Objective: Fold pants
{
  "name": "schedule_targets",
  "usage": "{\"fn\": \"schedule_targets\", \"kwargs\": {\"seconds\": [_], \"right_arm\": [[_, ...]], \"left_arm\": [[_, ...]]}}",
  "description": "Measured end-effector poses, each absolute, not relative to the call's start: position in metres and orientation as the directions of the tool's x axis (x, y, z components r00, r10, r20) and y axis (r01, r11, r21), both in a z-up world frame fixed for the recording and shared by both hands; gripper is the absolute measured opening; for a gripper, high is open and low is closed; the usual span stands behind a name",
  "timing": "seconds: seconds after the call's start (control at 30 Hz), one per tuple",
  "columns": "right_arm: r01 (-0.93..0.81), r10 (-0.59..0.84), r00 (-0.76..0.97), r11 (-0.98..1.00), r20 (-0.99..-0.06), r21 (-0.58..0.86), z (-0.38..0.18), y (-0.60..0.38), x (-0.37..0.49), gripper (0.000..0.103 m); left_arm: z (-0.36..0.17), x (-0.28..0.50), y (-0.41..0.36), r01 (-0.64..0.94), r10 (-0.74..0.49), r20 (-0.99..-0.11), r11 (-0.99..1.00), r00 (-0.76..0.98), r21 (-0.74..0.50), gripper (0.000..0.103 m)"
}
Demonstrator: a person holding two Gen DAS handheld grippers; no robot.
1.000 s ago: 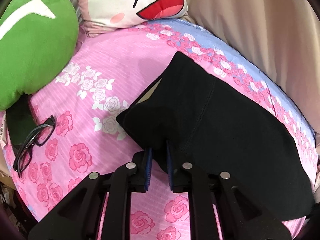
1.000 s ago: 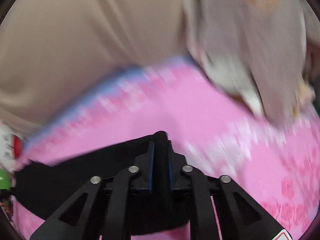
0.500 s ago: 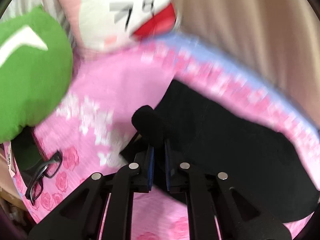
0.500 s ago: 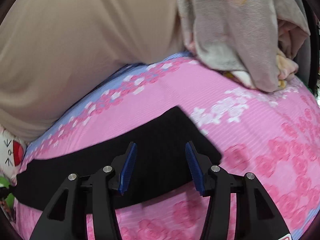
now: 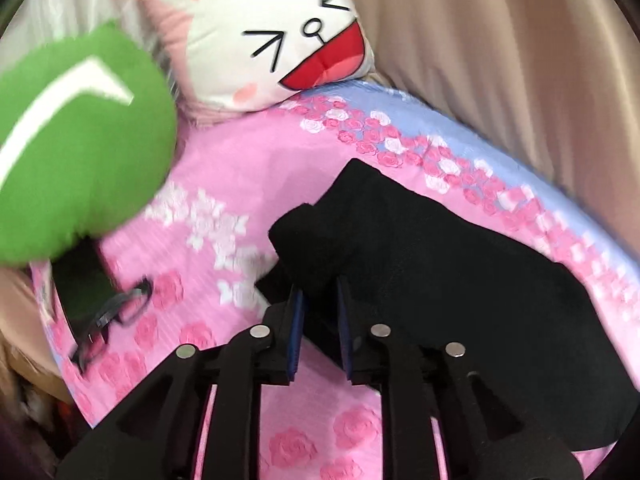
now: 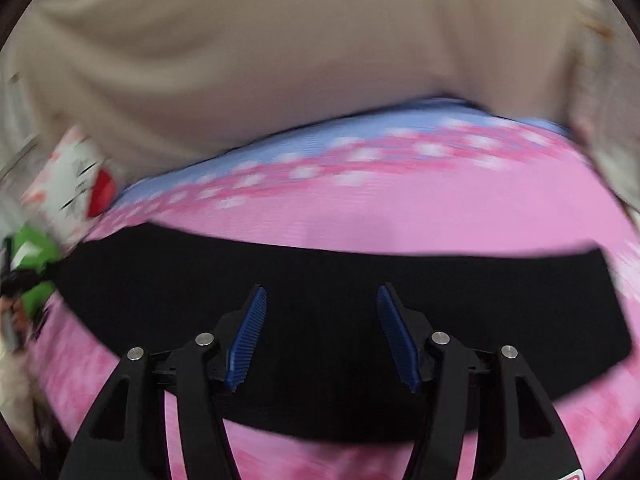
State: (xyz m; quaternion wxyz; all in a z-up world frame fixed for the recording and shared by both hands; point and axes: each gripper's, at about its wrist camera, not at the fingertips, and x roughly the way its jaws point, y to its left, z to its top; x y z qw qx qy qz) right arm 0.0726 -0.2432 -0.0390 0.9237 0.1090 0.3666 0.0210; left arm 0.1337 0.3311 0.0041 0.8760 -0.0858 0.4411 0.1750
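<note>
one black pants (image 5: 460, 280), two cushions: cat-face one (image 5: 276, 40) at twelve o'clock, green one (image 5: 76, 140) at ten; one glasses (image 5: 112, 320).

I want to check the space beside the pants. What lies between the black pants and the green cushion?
In the left wrist view, only bare pink floral bedsheet lies between the black pants and the green cushion. The glasses sit lower, below the cushion.

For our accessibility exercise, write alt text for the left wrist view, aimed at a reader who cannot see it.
The left tool has a bunched corner of the black pants between its blue pads, jaws opening slightly, above a pink rose-print bedsheet. A green plush, a cat-face pillow and black glasses lie to the left.
</note>
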Motion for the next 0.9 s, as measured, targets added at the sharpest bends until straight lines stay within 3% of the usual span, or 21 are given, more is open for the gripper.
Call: {"fn": "schedule_targets", "kwargs": {"seconds": [0.1,0.13,0.2,0.33,0.47,0.53,0.57,0.6,0.7,0.9], "right_arm": [[-0.156,0.345,0.667,0.931,-0.660,0.329,-0.044,-0.173,0.138,0.060],[-0.189,0.384,0.645,0.918,-0.660,0.349,-0.047,-0.157,0.154,0.060],[-0.234,0.434,0.598,0.899,-0.674,0.371,-0.054,-0.117,0.198,0.060],[-0.281,0.472,0.518,0.882,-0.714,0.379,-0.068,-0.053,0.274,0.060],[-0.292,0.425,0.451,0.901,-0.785,0.321,-0.090,-0.005,0.332,0.060],[-0.306,0.368,0.397,0.917,-0.841,0.257,-0.110,0.011,0.343,0.053],[-0.329,0.366,0.373,0.911,-0.853,0.247,-0.117,0.017,0.343,0.025],[-0.360,0.362,0.373,0.905,-0.854,0.227,-0.119,0.023,0.340,0.011],[-0.398,0.295,0.476,0.912,-0.829,0.096,-0.106,0.041,0.333,0.005],[-0.299,0.280,0.480,0.943,-0.832,0.145,-0.118,0.022,0.359,0.009]], "left_arm": [[-0.022,0.154,0.345,-0.463,0.354,-0.831,0.876,0.430,0.133,0.027],[-0.029,0.151,0.355,-0.486,0.355,-0.843,0.864,0.404,0.131,0.029],[-0.032,0.134,0.371,-0.488,0.281,-0.856,0.872,0.433,0.039,0.047],[-0.018,0.103,0.390,-0.489,0.336,-0.818,0.869,0.466,0.078,0.047],[0.006,0.088,0.378,-0.418,0.307,-0.769,0.907,0.561,0.057,0.052],[0.013,0.087,0.364,-0.355,0.266,-0.750,0.934,0.606,0.045,0.057],[0.014,0.088,0.357,-0.325,0.244,-0.745,0.945,0.621,0.039,0.058],[0.014,0.089,0.349,-0.295,0.222,-0.740,0.955,0.635,0.033,0.058],[0.007,0.095,0.318,-0.202,0.156,-0.728,0.979,0.667,0.026,0.058],[-0.020,0.110,0.259,-0.079,0.030,-0.753,0.996,0.657,-0.029,0.060]]}}
